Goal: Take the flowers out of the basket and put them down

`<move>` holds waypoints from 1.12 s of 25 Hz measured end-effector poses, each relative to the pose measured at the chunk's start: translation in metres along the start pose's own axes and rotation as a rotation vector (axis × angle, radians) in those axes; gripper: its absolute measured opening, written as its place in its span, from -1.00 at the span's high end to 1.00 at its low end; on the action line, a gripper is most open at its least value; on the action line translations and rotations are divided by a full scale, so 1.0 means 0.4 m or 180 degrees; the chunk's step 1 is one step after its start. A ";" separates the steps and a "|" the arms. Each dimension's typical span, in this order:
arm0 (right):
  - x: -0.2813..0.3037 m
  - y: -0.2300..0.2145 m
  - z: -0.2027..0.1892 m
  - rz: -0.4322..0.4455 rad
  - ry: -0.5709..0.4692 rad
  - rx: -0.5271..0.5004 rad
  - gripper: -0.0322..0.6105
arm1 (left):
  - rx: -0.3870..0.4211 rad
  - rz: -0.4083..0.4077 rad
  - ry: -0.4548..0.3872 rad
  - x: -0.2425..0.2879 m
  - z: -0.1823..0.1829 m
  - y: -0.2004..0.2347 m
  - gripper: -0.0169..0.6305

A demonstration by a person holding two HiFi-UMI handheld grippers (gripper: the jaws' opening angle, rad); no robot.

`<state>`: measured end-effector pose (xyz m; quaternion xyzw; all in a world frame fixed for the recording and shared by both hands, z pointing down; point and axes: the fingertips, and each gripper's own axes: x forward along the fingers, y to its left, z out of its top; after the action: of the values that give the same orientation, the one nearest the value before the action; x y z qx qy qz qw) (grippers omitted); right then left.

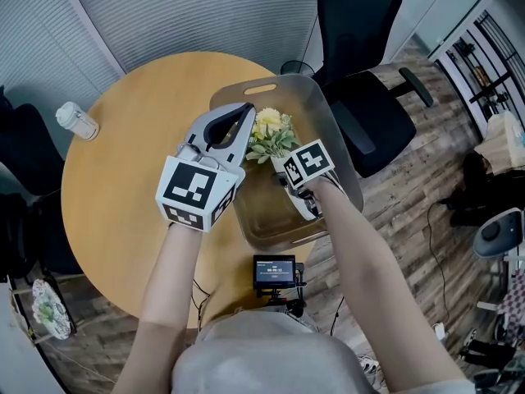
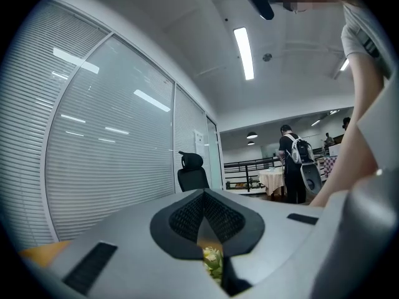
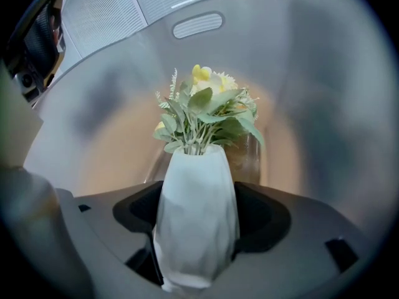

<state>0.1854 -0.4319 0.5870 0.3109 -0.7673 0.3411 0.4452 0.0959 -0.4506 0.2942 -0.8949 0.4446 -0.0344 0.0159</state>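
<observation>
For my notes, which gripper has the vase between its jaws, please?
The right gripper, closed on the white vase; the left gripper is shut, empty.

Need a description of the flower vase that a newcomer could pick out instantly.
On the round wooden table sits a translucent grey basket with a slot handle. Inside it, the right gripper clamps a white vase holding yellow flowers and pale green leaves. Nothing else has foliage; the small bottle stands outside, at the table's left edge.

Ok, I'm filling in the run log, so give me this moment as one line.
right gripper: shut on white vase of flowers | white vase: inside basket | left gripper: shut, empty, by basket's left rim
</observation>
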 end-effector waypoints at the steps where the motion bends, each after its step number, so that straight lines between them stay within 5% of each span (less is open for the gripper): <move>1: -0.008 0.001 0.004 -0.0007 -0.0027 0.0003 -0.23 | 0.0003 0.0002 0.0001 -0.004 0.001 -0.001 0.93; 28: -0.195 0.058 0.066 -0.0150 -0.0732 0.0022 -0.23 | 0.0205 -0.0077 -0.0113 -0.103 0.091 -0.079 0.94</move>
<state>0.1868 -0.4260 0.5017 0.3675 -0.8047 0.2951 0.3611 0.0989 -0.3986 0.2577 -0.8998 0.4320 -0.0331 0.0522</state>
